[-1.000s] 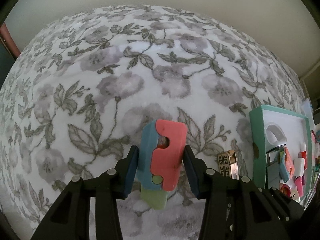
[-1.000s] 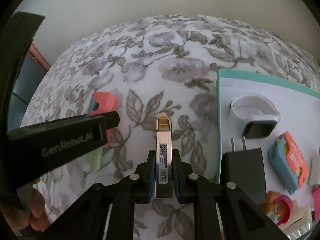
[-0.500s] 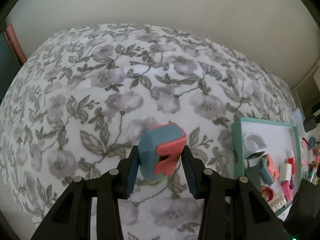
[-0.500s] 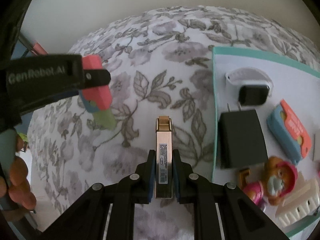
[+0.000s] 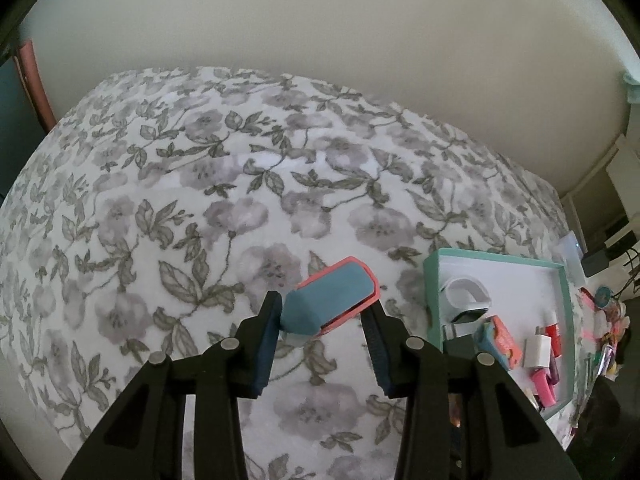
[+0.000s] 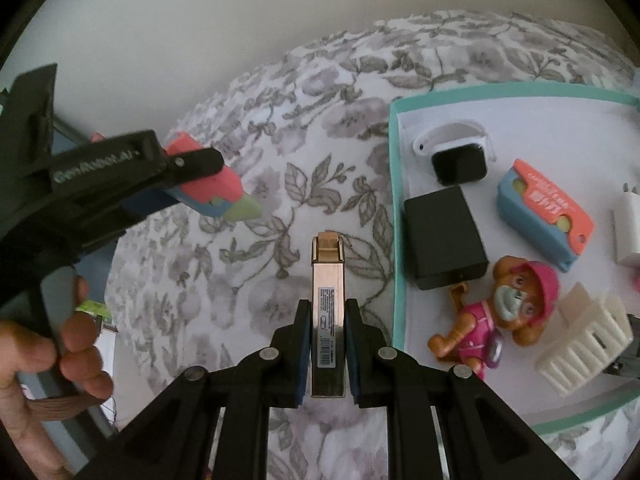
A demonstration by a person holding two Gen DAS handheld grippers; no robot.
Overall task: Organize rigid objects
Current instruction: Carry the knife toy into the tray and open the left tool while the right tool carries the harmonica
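Left gripper (image 5: 322, 326): pinching a cutter (image 5: 332, 300) between its blue pads, holding it clear of the cloth; the jaws are pressing on the cutter's two ends.
Cutter: lying tilted across the jaws, teal face toward the left wrist camera, coral edge behind; in the right wrist view its pale green tip is sticking out down and to the right.
Left hand (image 6: 24, 364): wrapping its fingers (image 6: 80, 336) around the left gripper's handle, at the left edge of the right wrist view.
Right gripper (image 6: 328, 340): clamping a slim gold case (image 6: 328, 304) lengthwise between its pads, the capped end pointing away from the camera.
Gold case: hanging above the cloth, just left of the tray's rim; a barcode label is facing up.
Cloth (image 5: 200, 200): white with grey flowers and leaves, covering the whole surface under both grippers.
Tray (image 6: 394, 184): teal-rimmed with a white floor, sitting on the cloth to the right of both grippers.
Tray contents: a white watch (image 6: 456, 152) at the far corner, a black block (image 6: 444, 236) beside the near-left wall, a second cutter (image 6: 544, 212), a pup toy (image 6: 500, 312) in pink, a white comb-like piece (image 6: 584, 348), a white plug (image 6: 628, 224).
Wall (image 5: 320, 28): plain cream, standing behind the surface.
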